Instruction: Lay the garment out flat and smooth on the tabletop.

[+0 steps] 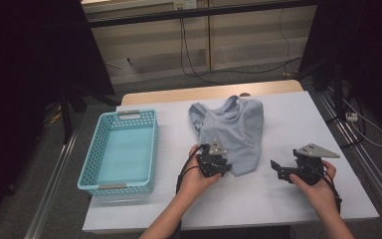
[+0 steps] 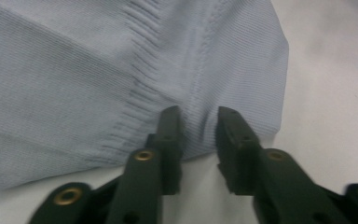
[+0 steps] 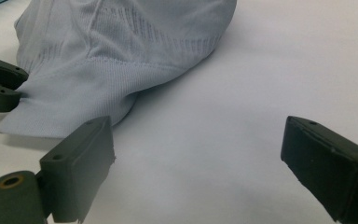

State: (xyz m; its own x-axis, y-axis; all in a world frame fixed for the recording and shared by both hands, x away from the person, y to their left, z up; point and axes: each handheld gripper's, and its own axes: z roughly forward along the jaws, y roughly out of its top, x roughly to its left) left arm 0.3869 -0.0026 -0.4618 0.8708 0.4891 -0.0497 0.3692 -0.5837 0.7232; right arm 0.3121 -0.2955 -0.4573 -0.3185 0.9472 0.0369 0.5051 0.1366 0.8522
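Watching the scene from my remote seat, biggest thing first:

Table (image 1: 258, 199): pale cover with plenty of bare surface. My worry is the cloth dragging flat across it instead of lifting if I pull level, which would undo whatever fold it has.

Basket (image 1: 121, 186): the turquoise crate sits well apart to the left of the garment, with nothing in it. If the cloth is meant to go there, a long carry on one pinched corner could let the rest trail and catch on the near rim.

Garment (image 1: 234, 127): the light blue knit top lies bunched at the middle of the table, near hem toward me. It is soft and ribbed, so I judge it will stretch and sag, and a thin bite may slide off.

Left gripper (image 2: 199, 122): clenched on the near hem, with a fold of fabric pinched between the jaws. The bite looks shallow and close to the edge; a quick tug could strip it free.

Right gripper (image 3: 198, 154): released, jaws wide, hovering over bare table just right of the hem (image 3: 56, 121), touching nothing. If I bring it in too low it may shove the cloth rather than straddle it.
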